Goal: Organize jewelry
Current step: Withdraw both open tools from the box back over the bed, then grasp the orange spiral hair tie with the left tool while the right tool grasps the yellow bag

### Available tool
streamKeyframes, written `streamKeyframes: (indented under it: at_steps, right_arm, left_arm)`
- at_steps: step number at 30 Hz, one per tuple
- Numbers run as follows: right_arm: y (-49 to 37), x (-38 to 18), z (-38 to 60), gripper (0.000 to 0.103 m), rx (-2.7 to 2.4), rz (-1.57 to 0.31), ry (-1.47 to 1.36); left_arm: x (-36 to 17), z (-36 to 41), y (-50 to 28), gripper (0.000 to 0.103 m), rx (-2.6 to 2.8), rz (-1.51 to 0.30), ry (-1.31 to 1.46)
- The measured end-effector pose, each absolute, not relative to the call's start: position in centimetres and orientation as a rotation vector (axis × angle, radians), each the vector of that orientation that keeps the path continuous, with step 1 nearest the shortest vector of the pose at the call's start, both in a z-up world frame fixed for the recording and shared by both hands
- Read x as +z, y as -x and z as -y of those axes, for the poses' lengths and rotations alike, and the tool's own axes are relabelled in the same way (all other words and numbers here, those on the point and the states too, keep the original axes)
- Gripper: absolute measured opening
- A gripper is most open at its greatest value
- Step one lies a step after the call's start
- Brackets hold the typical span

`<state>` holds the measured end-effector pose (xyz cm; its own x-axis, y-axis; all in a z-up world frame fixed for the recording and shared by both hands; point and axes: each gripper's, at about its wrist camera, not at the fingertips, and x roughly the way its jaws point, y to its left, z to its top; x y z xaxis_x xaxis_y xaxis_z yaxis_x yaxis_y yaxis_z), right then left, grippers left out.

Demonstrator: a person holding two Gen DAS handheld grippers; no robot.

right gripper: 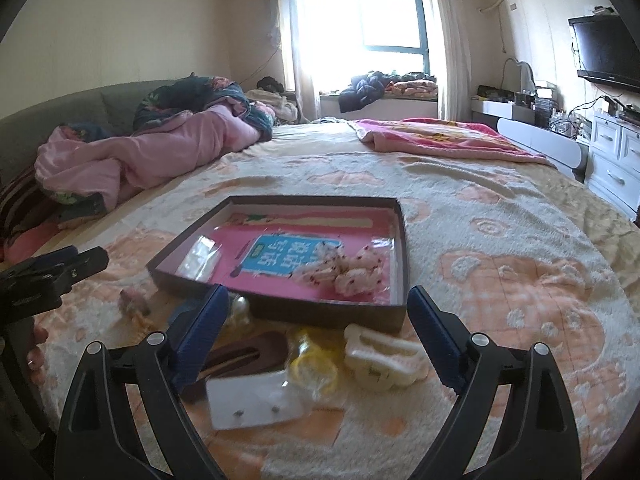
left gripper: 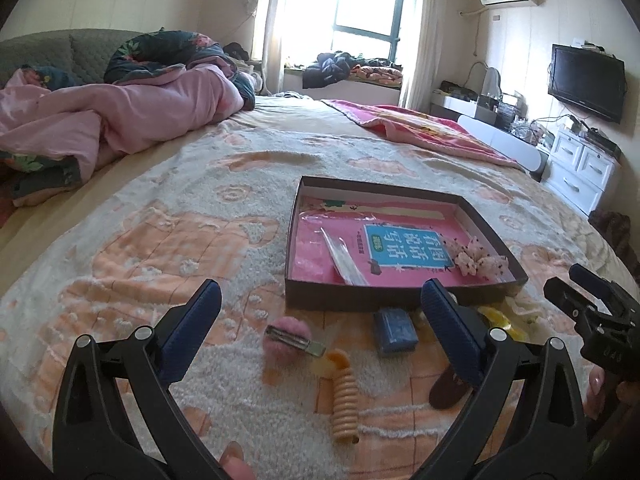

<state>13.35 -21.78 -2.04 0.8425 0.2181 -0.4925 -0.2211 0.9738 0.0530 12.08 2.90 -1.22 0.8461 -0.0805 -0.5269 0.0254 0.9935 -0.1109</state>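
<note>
Both tools hang low over the bed (left gripper: pixel 168 200), just short of a shallow dark box (left gripper: pixel 296 240) that looks meant as the collecting tray. The left hand-held gripper (left gripper: pixel 320 312) has its blue pads spread wide and holds nothing. Between its fingers, on the blanket, lie a pink fuzzy hair clip (left gripper: pixel 286 340) and a ribbed orange spiral hair tie (left gripper: pixel 344 408); a small blue case (left gripper: pixel 395 330) sits nearer its right finger, close to the box wall. The right hand-held gripper (right gripper: pixel 318 308) is equally wide open and empty. Under its span lie a white card with two ear studs (right gripper: pixel 254 404), a yellow piece in clear wrap (right gripper: pixel 312 364), a cream claw clip (right gripper: pixel 382 360) and a dark brown barrette (right gripper: pixel 244 354).

Inside the box, beyond both sets of fingers, a speckled pink scrunchie (right gripper: pixel 352 272) and a clear plastic sleeve (left gripper: pixel 346 258) already rest on a pink booklet (left gripper: pixel 408 246). My guess is the loose pieces were strewn along the near wall so each needs only a short lift over it.
</note>
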Motion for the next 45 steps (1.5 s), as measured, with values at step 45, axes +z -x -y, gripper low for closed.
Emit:
streamKeyframes:
  at_steps: [45]
  right_arm:
    - [-12.7,-8.4,19.7,0.056,0.122,-0.628,0.282]
  left_arm:
    - [-8.2,-1.5,-10.3,0.076,-0.114,-0.747,0.048]
